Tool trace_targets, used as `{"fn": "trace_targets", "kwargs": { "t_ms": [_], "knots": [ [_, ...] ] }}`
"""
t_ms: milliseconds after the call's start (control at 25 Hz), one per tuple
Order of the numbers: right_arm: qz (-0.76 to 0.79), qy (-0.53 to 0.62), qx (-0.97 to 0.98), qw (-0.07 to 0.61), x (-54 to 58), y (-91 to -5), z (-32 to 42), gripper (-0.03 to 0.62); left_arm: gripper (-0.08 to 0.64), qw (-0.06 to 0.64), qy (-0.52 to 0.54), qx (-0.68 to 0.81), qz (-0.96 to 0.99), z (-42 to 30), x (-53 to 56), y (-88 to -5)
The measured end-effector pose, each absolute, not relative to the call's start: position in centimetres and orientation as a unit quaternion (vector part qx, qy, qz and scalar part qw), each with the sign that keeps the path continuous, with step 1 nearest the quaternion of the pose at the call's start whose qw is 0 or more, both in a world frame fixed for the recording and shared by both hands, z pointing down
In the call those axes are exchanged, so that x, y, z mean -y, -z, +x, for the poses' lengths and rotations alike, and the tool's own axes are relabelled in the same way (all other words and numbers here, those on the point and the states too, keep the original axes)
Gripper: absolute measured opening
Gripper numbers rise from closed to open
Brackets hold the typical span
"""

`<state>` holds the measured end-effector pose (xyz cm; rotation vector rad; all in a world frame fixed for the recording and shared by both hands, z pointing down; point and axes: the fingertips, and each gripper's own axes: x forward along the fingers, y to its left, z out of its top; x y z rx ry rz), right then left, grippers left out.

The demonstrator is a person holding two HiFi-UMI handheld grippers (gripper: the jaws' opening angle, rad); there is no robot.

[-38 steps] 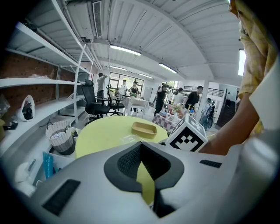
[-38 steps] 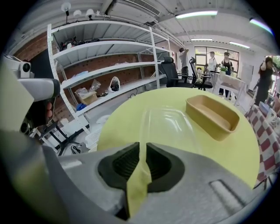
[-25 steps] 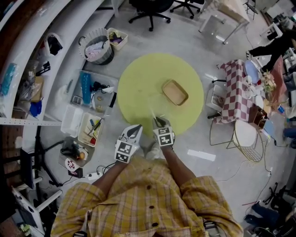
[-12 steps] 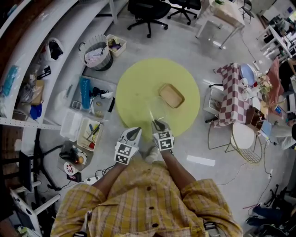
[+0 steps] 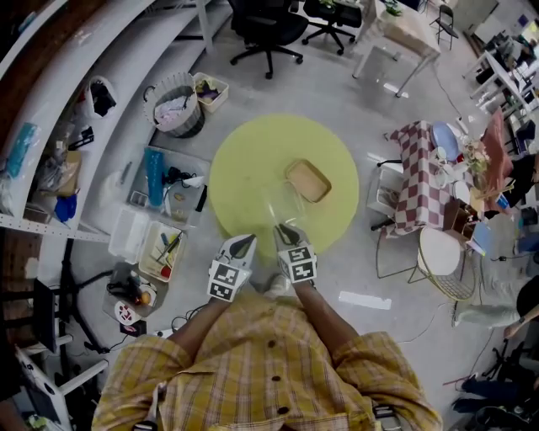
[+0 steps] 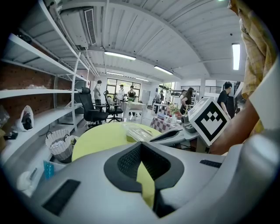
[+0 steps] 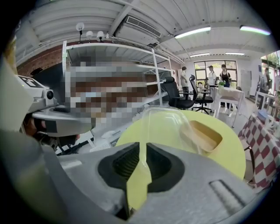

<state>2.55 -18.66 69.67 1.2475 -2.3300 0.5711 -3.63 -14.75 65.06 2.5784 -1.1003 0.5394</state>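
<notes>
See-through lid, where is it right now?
In the head view, the see-through lid is pinched by the right gripper over the yellow table, beside the tan tray.

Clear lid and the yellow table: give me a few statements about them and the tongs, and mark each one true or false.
1. The right tongs are shut on the edge of the clear lid. True.
2. The tan tray sits on a checkered cloth. False: it sits on the round yellow table.
3. The left tongs grip the tan tray. False: their jaws are together with nothing between them, and the tray lies apart from them on the table.
4. A black office chair stands on the floor beyond the table. True.
</notes>
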Motion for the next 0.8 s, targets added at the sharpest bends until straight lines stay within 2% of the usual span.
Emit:
{"fn": "trace_targets", "kwargs": {
  "t_ms": [800],
  "knots": [
    [0.454,-0.178,0.853,0.186,18.1,-65.6,2.1,0.044,0.003,0.129,-0.175,0.385,0.897,-4.4,15.1,-63.4]
  ]
}}
